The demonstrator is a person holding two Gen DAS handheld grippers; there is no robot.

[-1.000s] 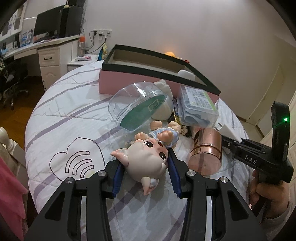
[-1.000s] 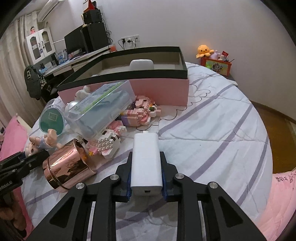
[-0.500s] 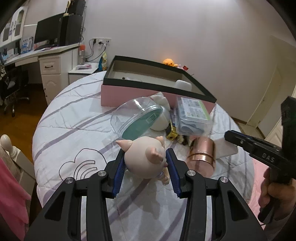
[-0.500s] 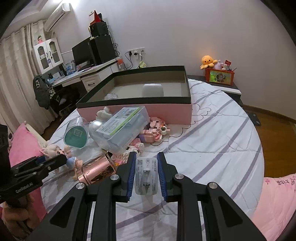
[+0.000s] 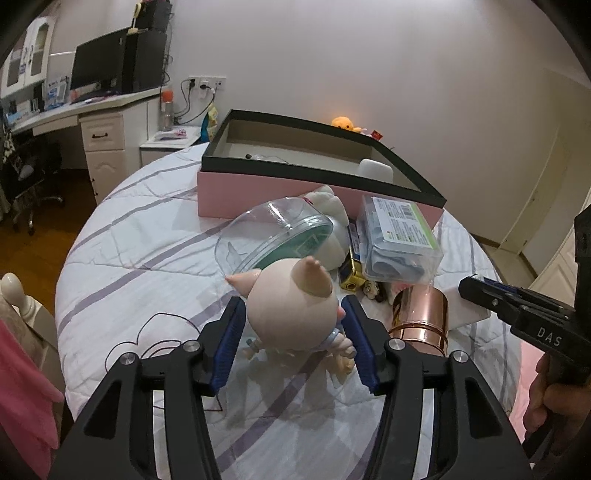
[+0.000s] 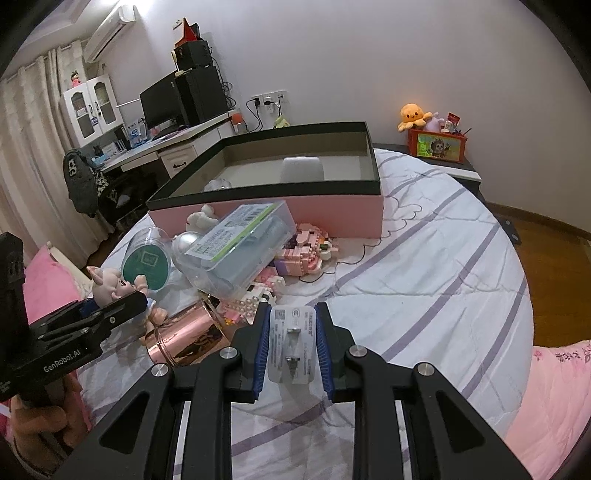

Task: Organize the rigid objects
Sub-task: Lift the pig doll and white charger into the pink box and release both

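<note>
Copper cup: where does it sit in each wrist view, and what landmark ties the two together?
Left wrist: copper cup lies right of centre, beside the left gripper.
Right wrist: lower left, just left of the right gripper.
Shared landmark: pink box behind.

Orange octopus plush (image 6: 413,115), desk monitor (image 6: 159,102), wall air conditioner (image 6: 107,32)

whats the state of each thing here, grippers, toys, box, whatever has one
left gripper: shut on the pig figurine
pig figurine: held off the bed, ears up
right gripper: shut on the white charger
white charger: held, prongs folded flat, facing the camera
pink box: open, no lid on, a white item inside
copper cup: lying on its side
clear round jar: tipped on its side
clear plastic case: closed, resting tilted on the pile
</note>
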